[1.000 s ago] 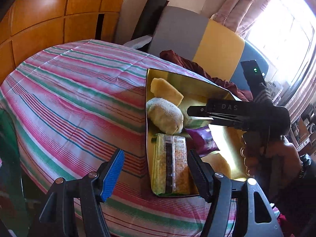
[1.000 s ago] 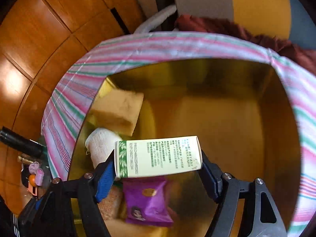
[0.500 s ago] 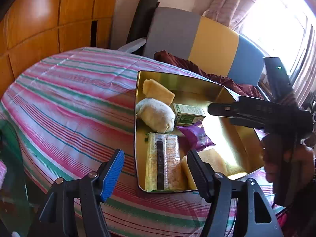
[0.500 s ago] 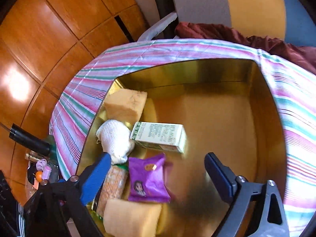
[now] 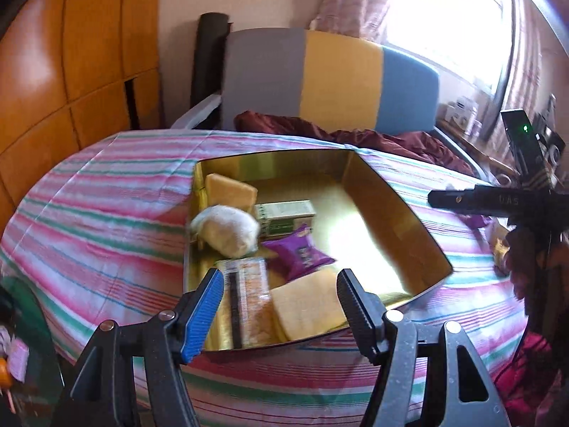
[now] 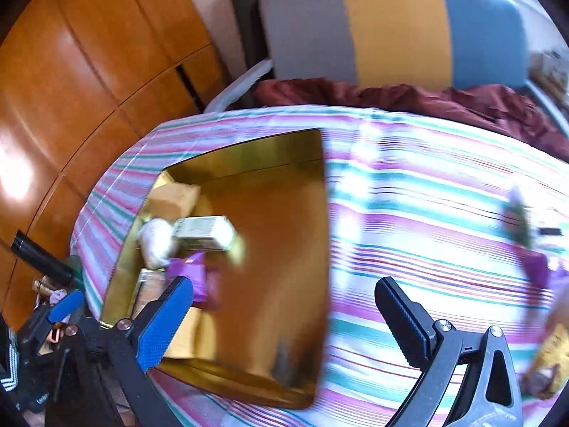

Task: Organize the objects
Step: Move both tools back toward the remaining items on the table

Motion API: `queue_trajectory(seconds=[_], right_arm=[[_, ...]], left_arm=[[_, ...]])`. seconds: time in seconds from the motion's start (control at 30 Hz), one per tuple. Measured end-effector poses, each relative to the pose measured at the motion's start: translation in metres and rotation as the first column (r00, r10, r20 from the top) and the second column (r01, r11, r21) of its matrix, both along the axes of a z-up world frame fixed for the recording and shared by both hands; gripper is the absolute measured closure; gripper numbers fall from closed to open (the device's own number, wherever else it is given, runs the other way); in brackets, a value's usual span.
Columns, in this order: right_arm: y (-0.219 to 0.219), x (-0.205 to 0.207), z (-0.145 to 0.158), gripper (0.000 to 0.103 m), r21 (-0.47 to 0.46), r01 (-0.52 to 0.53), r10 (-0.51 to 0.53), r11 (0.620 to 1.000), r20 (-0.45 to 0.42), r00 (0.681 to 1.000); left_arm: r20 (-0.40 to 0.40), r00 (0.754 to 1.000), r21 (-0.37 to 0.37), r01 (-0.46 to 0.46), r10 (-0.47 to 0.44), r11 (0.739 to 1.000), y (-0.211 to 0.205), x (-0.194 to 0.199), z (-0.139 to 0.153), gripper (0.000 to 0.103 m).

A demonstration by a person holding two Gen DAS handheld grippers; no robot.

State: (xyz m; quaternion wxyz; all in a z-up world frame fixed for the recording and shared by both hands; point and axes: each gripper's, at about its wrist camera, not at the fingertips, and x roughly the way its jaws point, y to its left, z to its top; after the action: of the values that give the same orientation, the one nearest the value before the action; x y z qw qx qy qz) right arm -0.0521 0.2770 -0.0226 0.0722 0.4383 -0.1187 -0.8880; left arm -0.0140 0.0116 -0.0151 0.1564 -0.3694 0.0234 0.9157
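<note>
Right wrist view motion-blurred: items [image 6: 533, 249] at 3 o'clock on the cloth [image 6: 409, 213] unidentifiable. Sponge [image 5: 306, 306] and packet [image 5: 245, 306] at 6 o'clock in the tray [image 5: 391, 195] partly hidden behind left gripper [image 5: 281, 306] fingers.

A striped cloth [image 5: 106, 220] in pink, green and white covers the table. Behind it stands a chair [image 5: 330, 82] with a back in grey, yellow and blue panels, and a dark red cloth [image 5: 355, 135] lies bunched on its seat. Wooden wall panels [image 5: 71, 53] fill the left side. Pink curtains [image 5: 352, 0] hang beside a bright window [image 5: 451, 25].
</note>
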Motion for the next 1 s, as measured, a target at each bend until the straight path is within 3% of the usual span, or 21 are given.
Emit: queue_trajectory(seconds=[0.23, 0.37, 0.5, 0.57, 0.6, 0.67, 0.7, 0.73, 0.83, 1.0], right_arm=[[0.095, 0.026, 0.022, 0.0, 0.062, 0.168, -0.166, 0.984, -0.038, 0.985], [0.165, 0.047, 0.032, 0.0, 0.067, 0.329, -0.324, 0.942, -0.08, 0.943], [0.241, 0.073, 0.023, 0.0, 0.002, 0.548, -0.545, 0.837, -0.096, 0.833], [0.275, 0.092, 0.007, 0.0, -0.053, 0.662, -0.664, 0.747, -0.056, 0.745], [0.29, 0.098, 0.0, 0.0, -0.097, 0.709, -0.712, 0.698, 0.009, 0.702], [0.311, 0.113, -0.003, 0.0, -0.227, 0.75, -0.765, 0.621, 0.036, 0.643], [0.316, 0.116, -0.002, 0.0, -0.231, 0.764, -0.779, 0.603, 0.036, 0.626], [0.319, 0.118, -0.003, 0.0, -0.229, 0.8, -0.815, 0.555, 0.045, 0.578], [0.324, 0.123, -0.004, 0.0, -0.293, 0.794, -0.817, 0.532, 0.07, 0.573], [0.322, 0.125, -0.007, 0.0, -0.346, 0.783, -0.812, 0.517, 0.093, 0.577]], left_arm=[[0.0, 0.994, -0.012, 0.113, -0.113, 0.994, 0.039, 0.003, 0.005, 0.036], [0.021, 0.98, -0.007, 0.197, -0.197, 0.98, 0.067, 0.006, 0.006, 0.036], [0.031, 0.961, -0.008, 0.276, -0.275, 0.961, 0.099, 0.009, 0.009, 0.036], [0.033, 0.949, -0.013, 0.314, -0.313, 0.949, 0.119, 0.011, 0.011, 0.036], [0.039, 0.944, -0.009, 0.327, -0.327, 0.945, 0.127, 0.01, 0.012, 0.036], [0.063, 0.933, 0.016, 0.353, -0.354, 0.935, 0.146, 0.007, 0.011, 0.036], [0.076, 0.929, 0.029, 0.36, -0.361, 0.932, 0.154, 0.005, 0.011, 0.036], [0.092, 0.925, 0.045, 0.366, -0.369, 0.929, 0.162, 0.002, 0.011, 0.036], [0.129, 0.911, 0.067, 0.387, -0.392, 0.92, 0.19, -0.006, 0.009, 0.036], [0.122, 0.883, 0.001, 0.456, -0.452, 0.89, 0.235, -0.013, 0.009, 0.036]])
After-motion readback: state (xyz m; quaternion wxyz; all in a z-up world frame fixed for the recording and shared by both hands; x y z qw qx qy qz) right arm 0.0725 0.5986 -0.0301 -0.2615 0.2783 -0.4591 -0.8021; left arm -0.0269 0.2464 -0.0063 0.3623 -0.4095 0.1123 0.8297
